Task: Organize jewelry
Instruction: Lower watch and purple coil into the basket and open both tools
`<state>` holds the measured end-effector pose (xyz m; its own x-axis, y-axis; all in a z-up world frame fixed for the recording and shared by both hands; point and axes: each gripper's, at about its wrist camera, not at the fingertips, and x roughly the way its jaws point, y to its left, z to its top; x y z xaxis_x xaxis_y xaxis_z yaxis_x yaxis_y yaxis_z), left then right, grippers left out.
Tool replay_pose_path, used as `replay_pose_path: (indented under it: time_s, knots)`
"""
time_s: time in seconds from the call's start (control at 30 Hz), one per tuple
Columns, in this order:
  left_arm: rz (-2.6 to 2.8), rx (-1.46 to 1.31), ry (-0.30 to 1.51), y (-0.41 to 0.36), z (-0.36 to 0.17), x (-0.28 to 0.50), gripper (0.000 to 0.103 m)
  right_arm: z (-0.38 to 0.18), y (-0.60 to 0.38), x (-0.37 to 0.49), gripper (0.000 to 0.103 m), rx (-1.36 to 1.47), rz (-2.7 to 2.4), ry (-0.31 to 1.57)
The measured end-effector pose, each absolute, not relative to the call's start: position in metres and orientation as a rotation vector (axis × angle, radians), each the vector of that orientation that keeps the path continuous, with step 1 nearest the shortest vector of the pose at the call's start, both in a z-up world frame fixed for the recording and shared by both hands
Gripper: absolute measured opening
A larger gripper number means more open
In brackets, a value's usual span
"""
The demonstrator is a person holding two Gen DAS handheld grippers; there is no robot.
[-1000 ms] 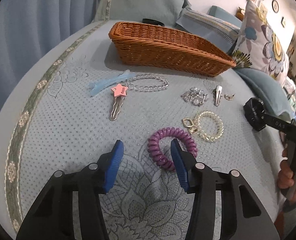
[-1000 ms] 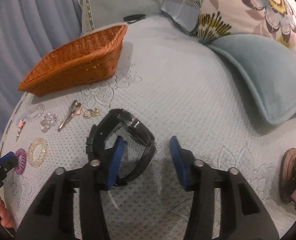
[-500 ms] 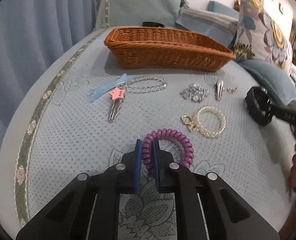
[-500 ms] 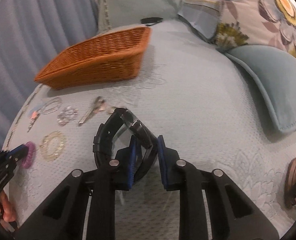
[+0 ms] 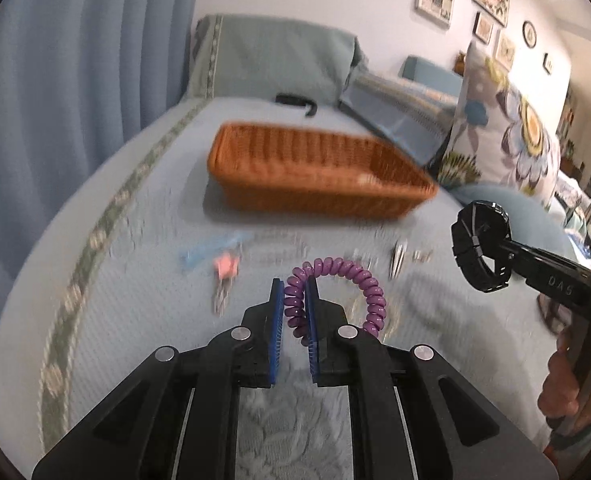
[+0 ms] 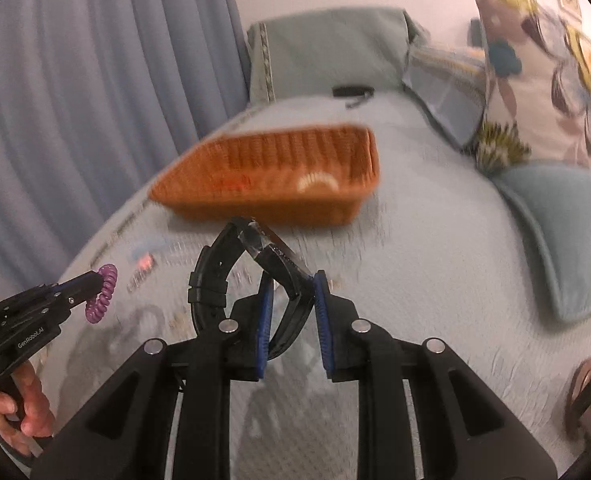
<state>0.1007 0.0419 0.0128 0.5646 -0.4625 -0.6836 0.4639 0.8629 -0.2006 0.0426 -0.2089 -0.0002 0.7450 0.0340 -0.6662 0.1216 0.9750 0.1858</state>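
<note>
Carrying one piece in each hand, the person has both lifted clear of the bed and aimed at the basket. The left tool is pinching the purple coil band by its near side, so the loop stands upright off the blue pads; in the right wrist view that same band hangs in the air above the bedspread. The right tool is clamped on the strap of the black watch, its case tipped up and forward beyond the fingertips, and the left camera shows the watch held well above the cover.

The basket sits further up the bed, near the pillows, and something pale and something reddish already seem to lie inside, though blur keeps me from naming them. Still on the bed between the tools and the basket are a pink star clip, a blue clip, a silver clip and some beaded pieces too smeared to sort out.

By my reckoning this is the carry step, with much of the sorting still ahead. Next, each tool needs to travel over the basket rim, drop low inside and spread its pads to let go. The springy band may cling to a pad or bounce, and the watch may snag the rim, so a low release looks wiser
</note>
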Motion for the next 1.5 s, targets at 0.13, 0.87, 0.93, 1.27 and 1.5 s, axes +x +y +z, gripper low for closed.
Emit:
replay_pose_path:
  time_s: [0.13, 0.87, 0.93, 1.27, 1.5]
  knots:
    - [-0.535, 0.004, 0.748, 0.031, 0.038, 0.123, 0.009, 0.024, -0.213, 0.069, 0.018, 0.224, -0.042, 0.681]
    - [-0.556, 0.055, 0.747, -0.050, 0.015, 0.280, 0.009, -0.023, -0.232, 0.244, 0.018, 0.209, -0.091, 0.846]
    - [-0.553, 0.069, 0.774, -0.055, 0.002, 0.286, 0.009, -0.032, -0.231, 0.251, 0.018, 0.211, -0.094, 0.877]
    - [-0.569, 0.045, 0.807, -0.053, -0.012, 0.282, 0.027, -0.037, -0.237, 0.250, 0.033, 0.260, -0.095, 0.909]
    - [-0.596, -0.001, 0.739, -0.026, 0.033, 0.244, 0.038, 0.004, -0.236, 0.214, 0.033, 0.267, -0.063, 0.834]
